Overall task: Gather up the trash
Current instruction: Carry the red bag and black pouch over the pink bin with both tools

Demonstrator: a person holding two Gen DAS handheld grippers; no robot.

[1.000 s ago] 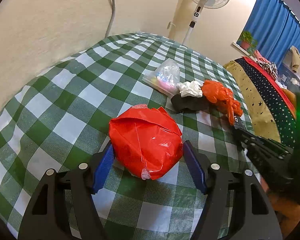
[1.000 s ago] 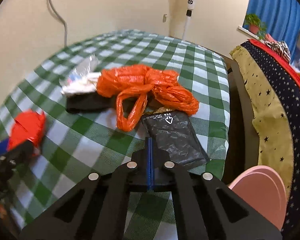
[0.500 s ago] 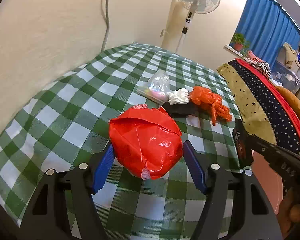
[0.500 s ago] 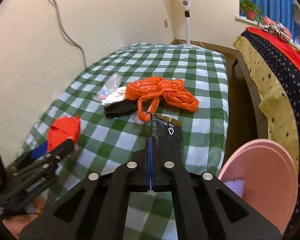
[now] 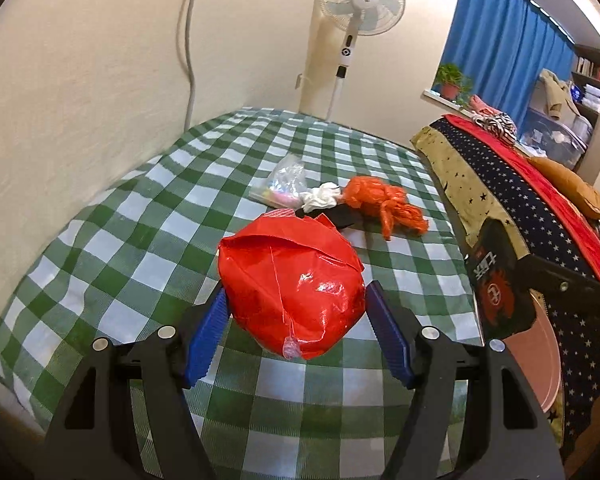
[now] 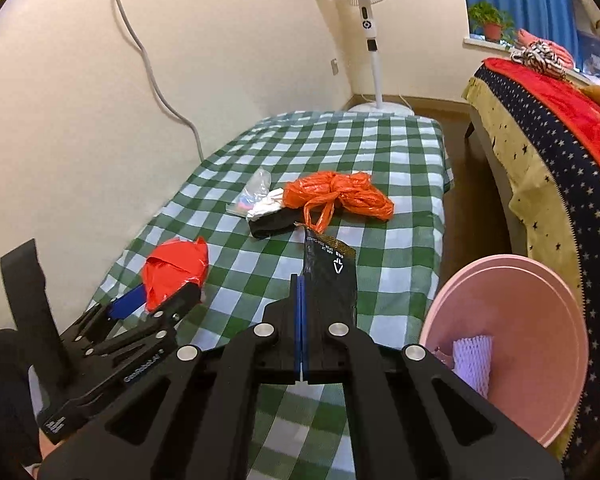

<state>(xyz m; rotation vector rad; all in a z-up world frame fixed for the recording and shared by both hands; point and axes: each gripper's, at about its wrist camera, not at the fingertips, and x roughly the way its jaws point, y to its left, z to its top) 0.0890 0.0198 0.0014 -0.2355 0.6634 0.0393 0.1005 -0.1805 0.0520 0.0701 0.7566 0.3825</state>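
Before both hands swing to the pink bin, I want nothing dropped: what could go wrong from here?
1. The left tool spans the puffy red bag with pads at its sides; slick plastic could squirt out.
2. The right tool pinches only the black packet's lower end; it could slide free before reaching the bin.
3. The tools sit close together and could bump.

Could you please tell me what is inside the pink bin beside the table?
Inside the pink bin, a white foam net shows near the bottom; the rim hides anything deeper.
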